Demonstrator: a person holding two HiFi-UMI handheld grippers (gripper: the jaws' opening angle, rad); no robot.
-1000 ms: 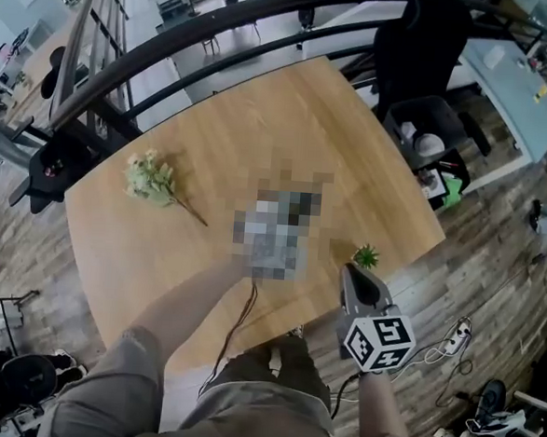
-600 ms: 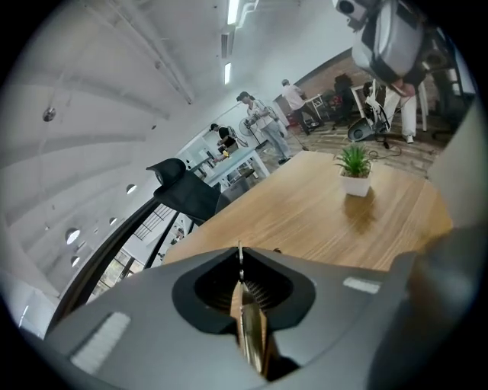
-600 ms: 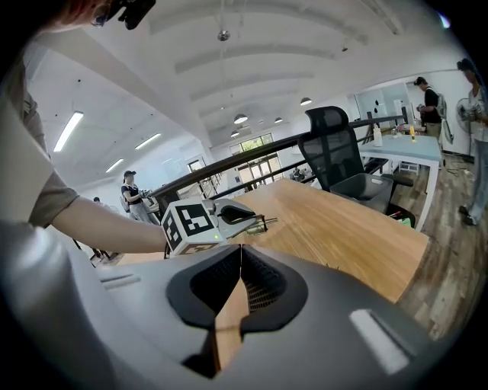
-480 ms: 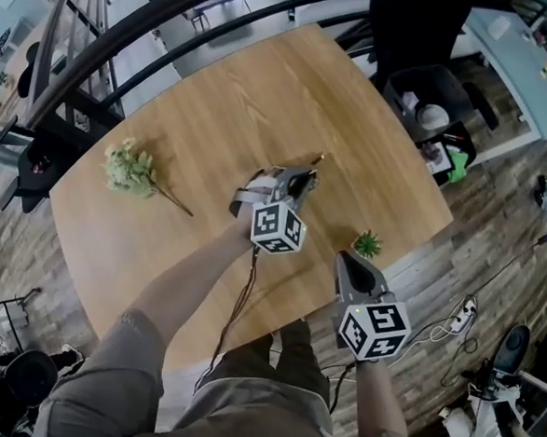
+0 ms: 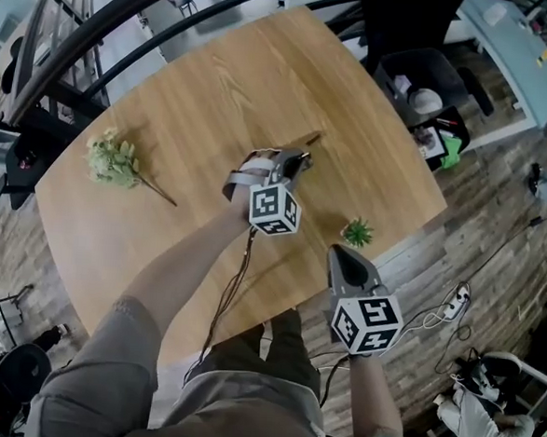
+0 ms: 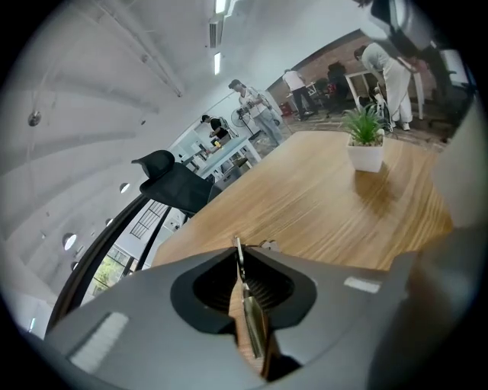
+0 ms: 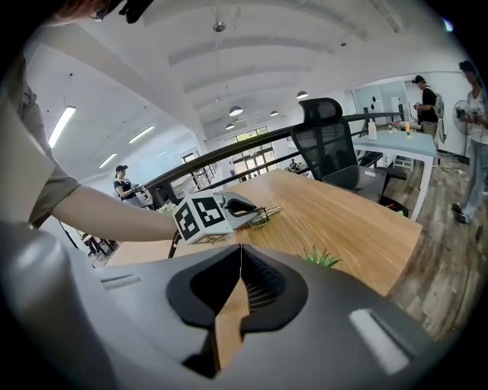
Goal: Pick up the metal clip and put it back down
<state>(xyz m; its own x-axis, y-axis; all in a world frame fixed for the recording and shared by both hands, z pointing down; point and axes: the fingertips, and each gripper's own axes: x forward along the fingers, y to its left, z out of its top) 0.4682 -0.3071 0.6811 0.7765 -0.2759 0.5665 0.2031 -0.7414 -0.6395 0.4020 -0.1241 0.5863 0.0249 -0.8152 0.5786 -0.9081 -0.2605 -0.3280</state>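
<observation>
**Clip pinched in the left gripper above the table**

A small white pot (image 6: 365, 157) stands near the table's edge and holds a spiky green plant (image 6: 364, 124). On the floor past the table's far corner, a black bin (image 5: 446, 85) contains a white rounded item and other pieces too small to make out.

The left gripper (image 5: 296, 158) grasps the metal clip (image 6: 248, 305) edge-on between its pads. Its jaws have just been easing apart a little, with the clip between them. The clip's tip juts out past the jaws, low over the middle of the table, and whether it touches the wood cannot be told. The right gripper (image 5: 339, 252) is clenched on nothing and sits near the potted plant.

The wooden table (image 5: 217, 88) also carries a bunch of pale flowers (image 5: 114, 160), well apart from the grippers. Around it are a plank floor, a curved black railing (image 5: 99, 37), a black office chair (image 7: 328, 141), a pale desk (image 5: 509, 52) and a power strip (image 5: 454, 305) on the floor. People stand in the background.
</observation>
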